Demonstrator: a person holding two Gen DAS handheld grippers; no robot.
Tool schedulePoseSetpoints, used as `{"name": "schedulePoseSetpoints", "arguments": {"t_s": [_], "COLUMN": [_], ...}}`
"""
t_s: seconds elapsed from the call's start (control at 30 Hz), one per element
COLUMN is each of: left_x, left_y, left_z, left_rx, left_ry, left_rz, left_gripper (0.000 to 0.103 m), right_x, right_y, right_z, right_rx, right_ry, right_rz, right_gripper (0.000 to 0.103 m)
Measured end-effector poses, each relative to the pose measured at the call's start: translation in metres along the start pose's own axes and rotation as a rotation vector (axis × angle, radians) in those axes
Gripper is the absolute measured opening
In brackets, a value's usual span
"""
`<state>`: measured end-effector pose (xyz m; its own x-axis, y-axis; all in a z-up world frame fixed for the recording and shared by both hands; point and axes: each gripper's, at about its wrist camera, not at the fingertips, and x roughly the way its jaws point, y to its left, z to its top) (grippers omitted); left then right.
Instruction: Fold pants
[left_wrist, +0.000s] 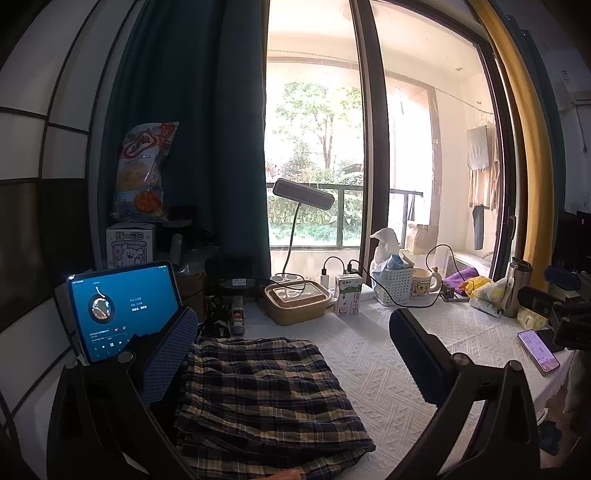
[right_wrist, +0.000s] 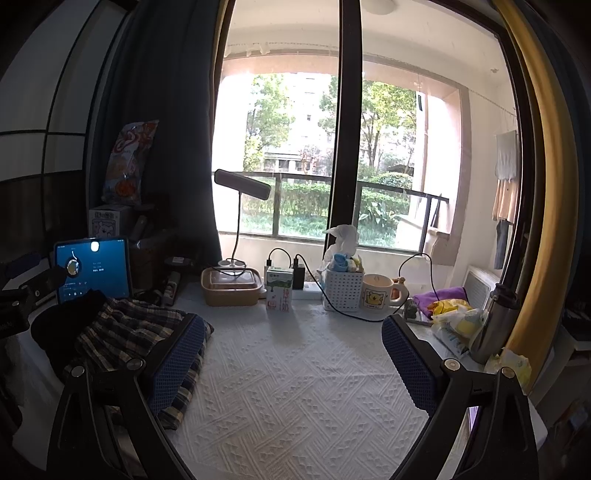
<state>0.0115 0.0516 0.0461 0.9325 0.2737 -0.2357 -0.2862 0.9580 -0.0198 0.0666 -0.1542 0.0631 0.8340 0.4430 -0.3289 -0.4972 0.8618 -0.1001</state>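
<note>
Dark plaid pants lie folded in a flat stack on the white textured tablecloth. My left gripper is open above them, its left pad over the stack's left edge and its right pad over bare cloth. In the right wrist view the pants lie at the left. My right gripper is open and empty over the tablecloth, its left pad over the stack's right edge. The other gripper's body shows at the far left.
A lit tablet stands at the left. Along the back are a lunch box, milk carton, white basket, mug, desk lamp and cables. A steel flask and phone lie right.
</note>
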Motion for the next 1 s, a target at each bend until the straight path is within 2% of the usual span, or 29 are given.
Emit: {"name": "schedulePoseSetpoints", "arguments": {"t_s": [1.0], "left_x": [-0.0017], "left_y": [-0.0026], "left_z": [0.0020], "left_rx": [0.003], "left_ry": [-0.004], "left_rz": [-0.007], "left_gripper": [0.103], "right_x": [0.0003], "right_y": [-0.0010], "right_z": [-0.0005], "right_rx": [0.001], "right_ry": [0.002], "right_rz": [-0.001], "right_gripper": [0.098]}}
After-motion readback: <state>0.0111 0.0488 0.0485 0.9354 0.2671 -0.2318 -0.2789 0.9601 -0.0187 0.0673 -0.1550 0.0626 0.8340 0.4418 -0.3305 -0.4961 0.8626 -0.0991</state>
